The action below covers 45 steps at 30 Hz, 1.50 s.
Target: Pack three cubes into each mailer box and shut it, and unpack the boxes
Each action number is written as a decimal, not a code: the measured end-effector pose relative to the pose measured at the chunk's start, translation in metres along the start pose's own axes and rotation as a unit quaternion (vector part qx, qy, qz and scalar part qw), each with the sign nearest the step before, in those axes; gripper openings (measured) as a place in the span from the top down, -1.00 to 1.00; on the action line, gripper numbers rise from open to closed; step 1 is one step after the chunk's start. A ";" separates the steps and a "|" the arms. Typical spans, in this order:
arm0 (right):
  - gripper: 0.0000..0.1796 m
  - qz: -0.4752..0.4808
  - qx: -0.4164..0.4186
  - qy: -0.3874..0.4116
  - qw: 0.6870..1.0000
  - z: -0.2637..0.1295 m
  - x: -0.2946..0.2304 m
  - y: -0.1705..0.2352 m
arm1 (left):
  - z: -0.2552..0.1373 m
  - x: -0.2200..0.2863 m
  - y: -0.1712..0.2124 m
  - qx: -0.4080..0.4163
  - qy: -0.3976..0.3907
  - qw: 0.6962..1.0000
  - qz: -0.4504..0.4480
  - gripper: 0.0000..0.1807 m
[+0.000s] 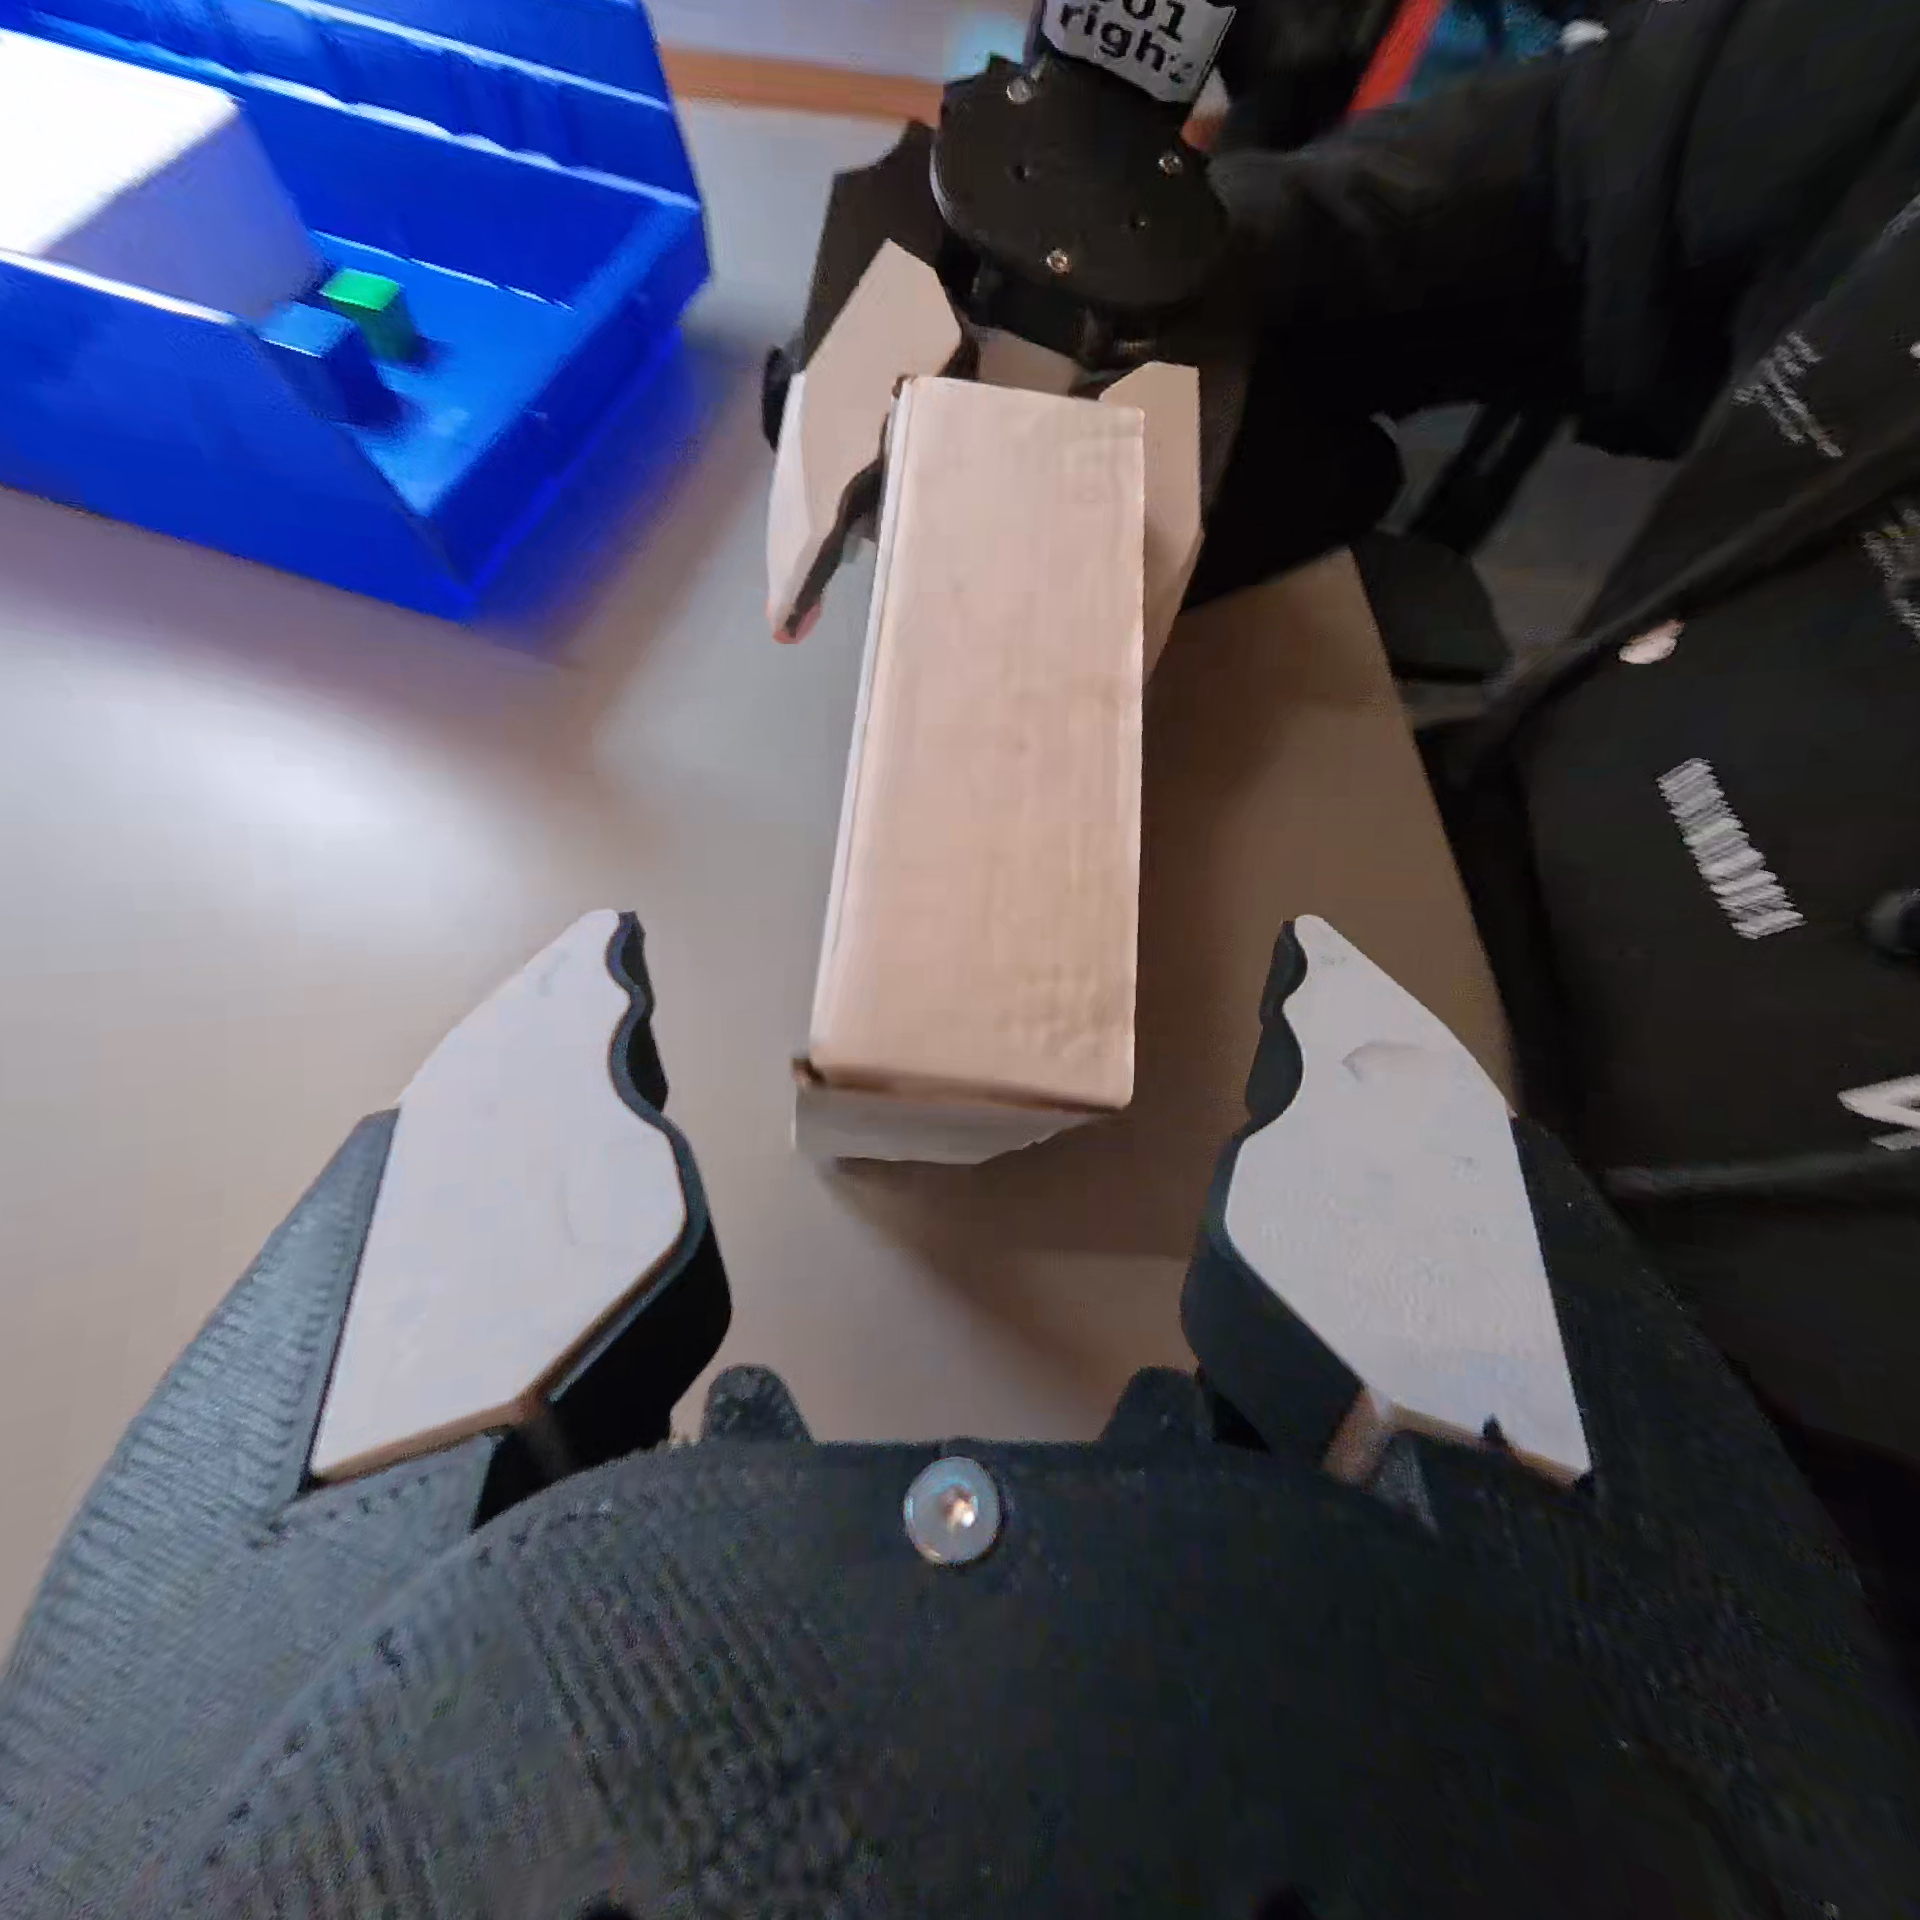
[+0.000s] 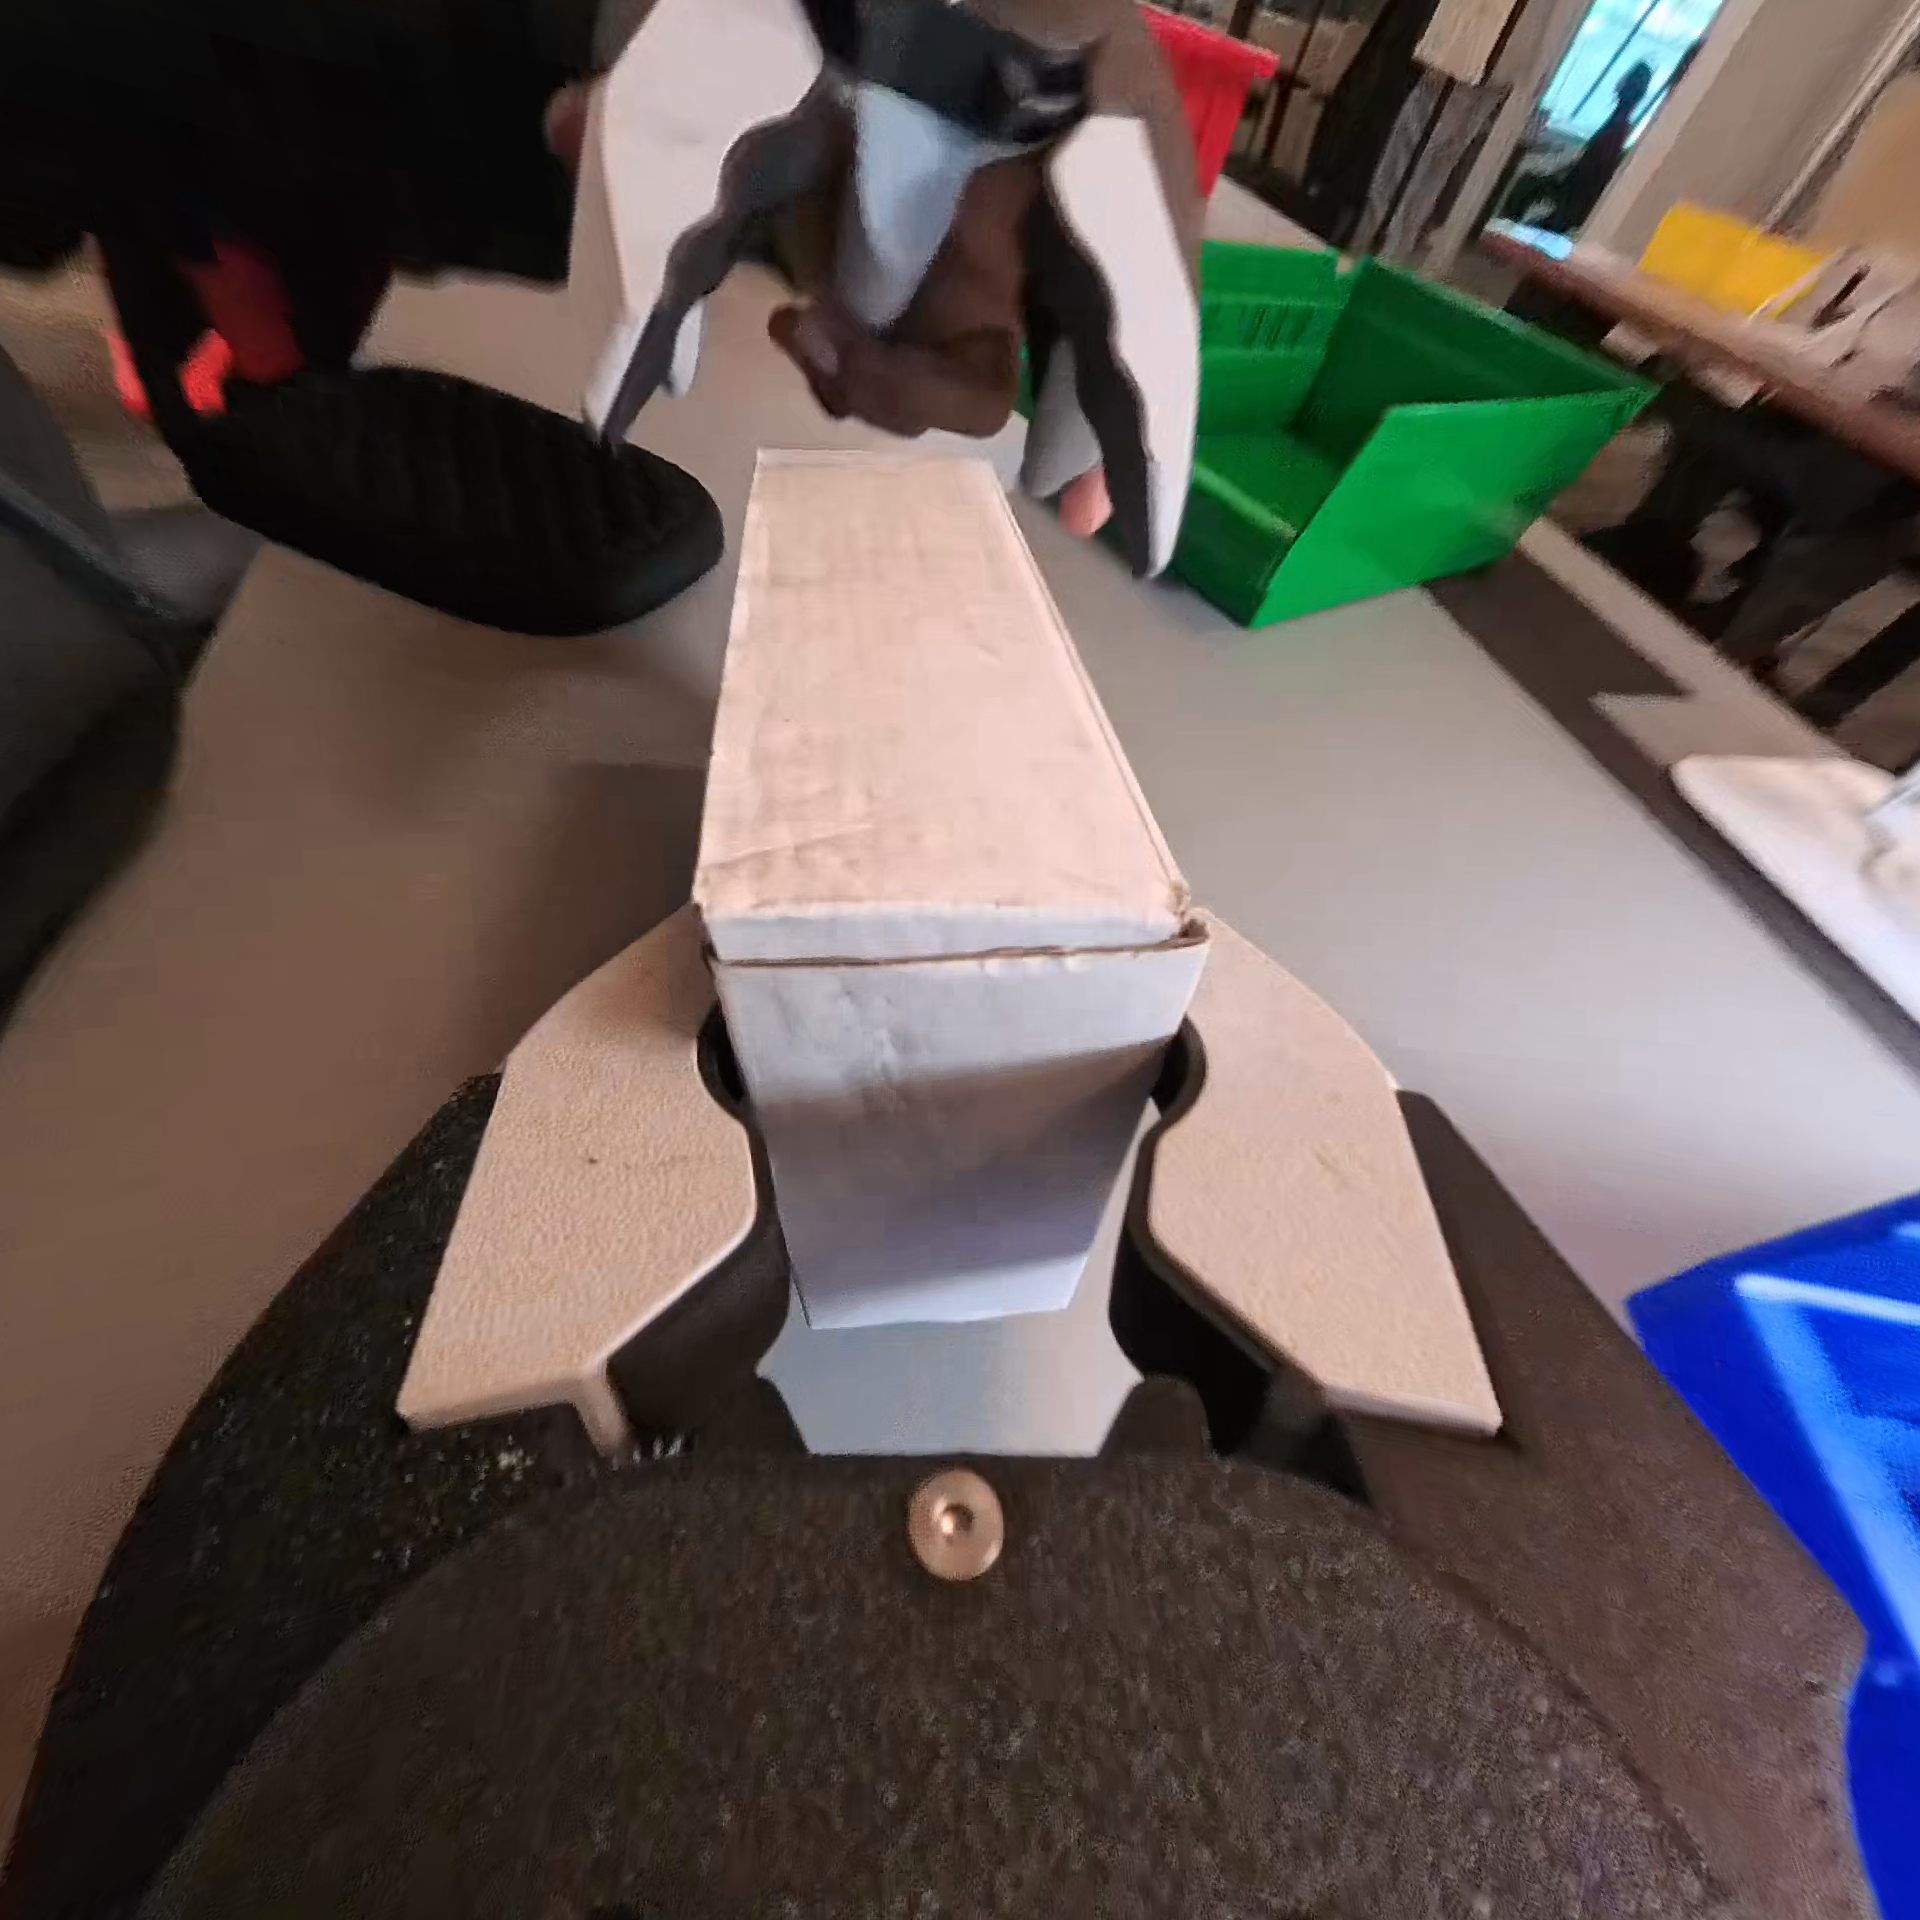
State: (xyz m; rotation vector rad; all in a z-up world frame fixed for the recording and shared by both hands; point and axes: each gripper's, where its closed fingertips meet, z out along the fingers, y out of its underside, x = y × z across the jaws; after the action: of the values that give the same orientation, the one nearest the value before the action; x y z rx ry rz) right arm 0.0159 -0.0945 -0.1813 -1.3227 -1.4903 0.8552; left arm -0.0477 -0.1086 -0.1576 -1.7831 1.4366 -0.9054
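The mailer box point(image 1: 987, 727) point(image 2: 914, 696) is a long, narrow white cardboard carton with its lid down, a thin seam showing at the end facing the right wrist camera and its surface looking slightly creased. It is lying lengthwise on the grey desk point(image 1: 312, 831) point(image 2: 1403, 883), close to the desk edge where a person in dark clothing point(image 1: 1714, 727) is standing. The right gripper point(image 2: 951, 997) point(image 1: 997, 499) is clamping one short end of the box, its pale fingers point(image 2: 592, 1174) pressing against both sides and a loose flap hanging down between them. The left gripper point(image 1: 961, 945) point(image 2: 883, 478) is hovering at the opposite end with its jaws spread wide and nothing between them, not touching the carton.

Bare desk surface is stretching away on the side of the box away from the person, giving room there. A blue divided bin point(image 1: 416, 312) point(image 2: 1787, 1507) is sitting farther in on the desk, well apart from the box, holding a green cube point(image 1: 369, 307) and a blue cube point(image 1: 307, 343) in one compartment. A green crate point(image 2: 1403, 436) is resting beyond the far end of the box, near the left gripper. The person's body is crowding the near edge beside the carton.
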 end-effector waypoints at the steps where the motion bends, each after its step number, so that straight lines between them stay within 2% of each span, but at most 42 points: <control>1: 0.14 0.025 0.001 -0.013 1.000 -0.002 0.001 0.003 | 0.003 -0.002 0.004 0.020 -0.019 1.000 -0.004 -0.21; 4: 0.14 0.064 -0.015 -0.051 0.997 -0.003 -0.001 0.013 | 0.019 -0.005 0.020 0.053 -0.057 0.997 -0.022 -0.15; 7: 0.14 0.079 -0.034 -0.066 0.994 0.001 -0.006 0.022 | 0.039 -0.004 0.033 0.041 -0.067 0.997 -0.029 0.00; 11: 0.11 0.093 -0.051 -0.046 0.993 -0.003 -0.001 0.019 | 0.047 -0.006 0.036 0.036 -0.076 0.996 -0.027 0.07; 14: 0.06 0.091 -0.066 -0.029 0.993 -0.021 0.002 0.005 | 0.047 -0.008 0.037 0.031 -0.096 0.995 -0.028 0.09; 18: 0.23 -0.001 -0.079 0.084 0.993 -0.035 0.018 -0.027 | 0.047 -0.007 0.037 0.033 -0.101 0.994 -0.032 0.09; 22: 0.48 -0.151 -0.147 0.142 0.967 -0.022 0.009 -0.041 | 0.047 -0.009 0.036 0.037 -0.114 0.992 -0.039 0.10; 24: 0.55 -0.195 -0.172 0.151 0.954 -0.015 0.005 -0.043 | 0.047 -0.010 0.037 0.034 -0.122 0.991 -0.039 0.11; 35: 0.61 -0.303 -0.231 0.191 0.905 -0.003 0.005 -0.048 | 0.045 -0.006 0.037 0.029 -0.128 0.990 -0.045 0.17; 42: 0.89 -0.393 -0.268 0.196 0.857 0.011 0.002 -0.045 | 0.043 -0.001 0.036 0.017 -0.142 0.990 -0.007 0.18; 45: 0.93 -0.418 -0.281 0.188 0.843 0.016 0.004 -0.044 | 0.042 0.000 0.035 0.015 -0.146 0.989 -0.005 0.18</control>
State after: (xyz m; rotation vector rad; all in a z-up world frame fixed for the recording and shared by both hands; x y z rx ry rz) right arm -0.0134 -0.0967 -0.1445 -0.9602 -1.8064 -0.4183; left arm -0.0306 -0.1111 -0.2101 -1.8146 1.2221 -0.6355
